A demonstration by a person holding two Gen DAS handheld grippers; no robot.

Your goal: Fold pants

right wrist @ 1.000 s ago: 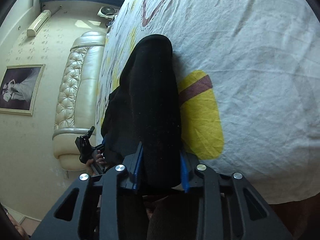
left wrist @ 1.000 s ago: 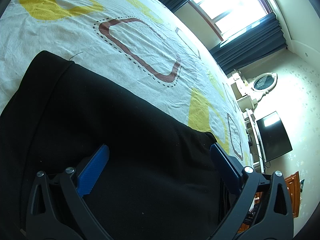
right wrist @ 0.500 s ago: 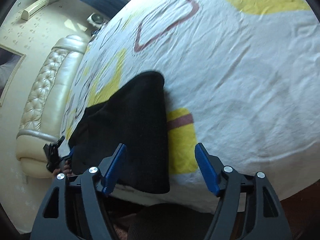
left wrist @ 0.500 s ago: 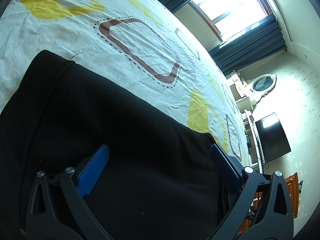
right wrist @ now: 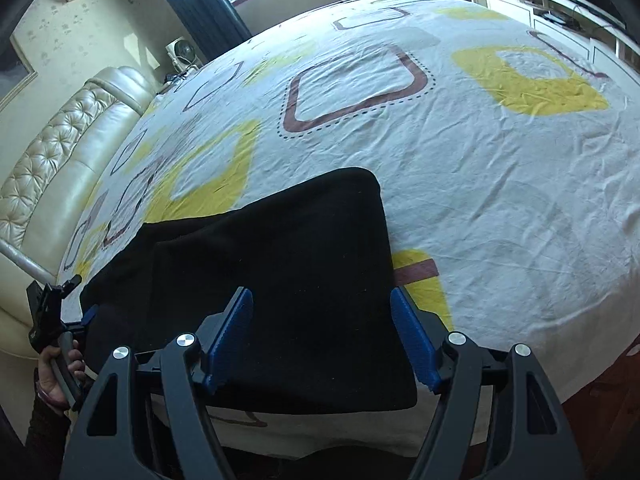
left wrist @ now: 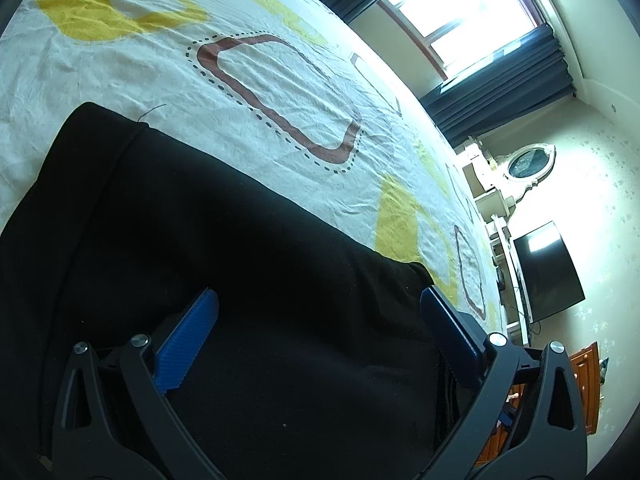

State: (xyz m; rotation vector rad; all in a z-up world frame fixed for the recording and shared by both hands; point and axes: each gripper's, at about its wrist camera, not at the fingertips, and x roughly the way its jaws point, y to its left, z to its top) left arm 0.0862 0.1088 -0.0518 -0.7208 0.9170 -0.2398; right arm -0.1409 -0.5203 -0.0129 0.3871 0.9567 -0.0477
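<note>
Black pants (right wrist: 280, 264) lie folded flat near the front edge of the bed; they also fill the lower part of the left wrist view (left wrist: 224, 280). My right gripper (right wrist: 322, 334) is open and empty, raised above the folded stack's near edge. My left gripper (left wrist: 316, 334) is open and empty, low over the pants. The left gripper also shows at the far left of the right wrist view (right wrist: 52, 308), held in a hand at the pants' left end.
The bed sheet (right wrist: 480, 152) is white with yellow and brown squares. A padded cream headboard (right wrist: 52, 152) runs along the left. A window with dark curtains (left wrist: 500, 60), a dresser with an oval mirror (left wrist: 528, 164) and a dark TV (left wrist: 548, 272) stand beyond the bed.
My right gripper let go of the pants, opened, and lifted back to look down on the folded stack. The left gripper has stayed open and still.
</note>
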